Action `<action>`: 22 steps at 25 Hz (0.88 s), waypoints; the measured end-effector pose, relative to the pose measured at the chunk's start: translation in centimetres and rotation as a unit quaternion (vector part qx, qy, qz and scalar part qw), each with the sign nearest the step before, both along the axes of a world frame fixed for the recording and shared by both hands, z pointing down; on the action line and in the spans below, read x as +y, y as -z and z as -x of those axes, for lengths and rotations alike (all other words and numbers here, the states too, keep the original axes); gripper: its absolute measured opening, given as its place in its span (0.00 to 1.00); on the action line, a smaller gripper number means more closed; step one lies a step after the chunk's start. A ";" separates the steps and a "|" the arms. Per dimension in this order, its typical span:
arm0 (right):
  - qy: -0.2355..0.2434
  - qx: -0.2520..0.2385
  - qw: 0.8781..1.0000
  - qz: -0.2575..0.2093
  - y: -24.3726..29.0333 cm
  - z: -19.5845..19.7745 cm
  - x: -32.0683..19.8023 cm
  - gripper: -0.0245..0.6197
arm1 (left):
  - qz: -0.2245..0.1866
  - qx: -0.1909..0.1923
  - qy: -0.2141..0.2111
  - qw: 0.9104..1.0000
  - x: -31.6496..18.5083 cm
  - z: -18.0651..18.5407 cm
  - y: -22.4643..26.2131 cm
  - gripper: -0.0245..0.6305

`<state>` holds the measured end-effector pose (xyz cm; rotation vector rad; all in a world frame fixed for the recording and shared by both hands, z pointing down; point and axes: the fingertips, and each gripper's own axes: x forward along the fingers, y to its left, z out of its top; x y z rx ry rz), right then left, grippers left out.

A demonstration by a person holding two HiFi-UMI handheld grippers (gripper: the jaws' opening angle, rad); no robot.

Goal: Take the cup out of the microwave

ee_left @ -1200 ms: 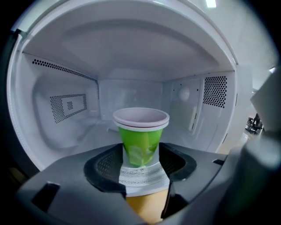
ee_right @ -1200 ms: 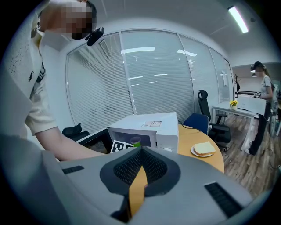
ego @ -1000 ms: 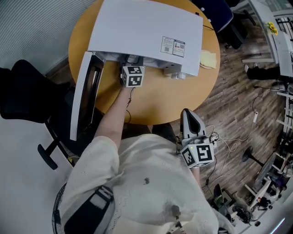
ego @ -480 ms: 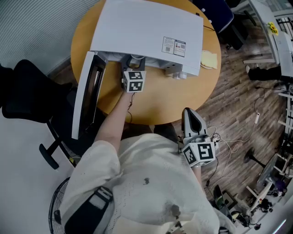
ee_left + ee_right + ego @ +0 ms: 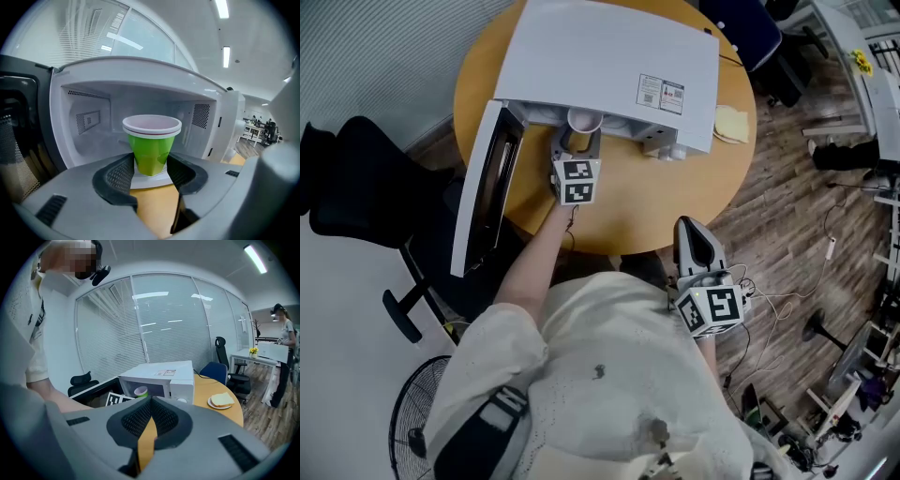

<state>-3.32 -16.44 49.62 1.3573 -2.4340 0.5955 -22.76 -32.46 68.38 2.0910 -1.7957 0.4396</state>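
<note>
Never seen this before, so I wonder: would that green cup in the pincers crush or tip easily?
The green cup looks like thin plastic or paper, so probably light, and it might dent if the left gripper squeezes harder. It tapers to a narrow base, so it could tip when set down.

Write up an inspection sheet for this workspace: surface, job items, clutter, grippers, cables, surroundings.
Surface: round wooden table.
Job's things: white microwave, its door swung open; green cup, upright at the cavity mouth.
Clutter: plate of bread beside the microwave.
Grippers: left gripper shut on the cup; right gripper shut, empty, near the table's edge.
Cables: loose cables on the floor.
Surroundings: black chair, floor fan, blinds, a person at a far desk.
</note>
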 end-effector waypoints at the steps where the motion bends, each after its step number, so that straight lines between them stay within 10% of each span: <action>1: 0.002 -0.001 1.000 0.000 0.0 0.0 0.1 0.05 | 0.000 -0.001 -0.002 1.000 0.5 -0.1 0.2 0.40; 22: 0.036 -0.012 0.999 -0.008 -0.4 1.1 2.3 0.05 | -0.023 -0.018 -0.068 0.997 9.9 -2.5 5.7 0.40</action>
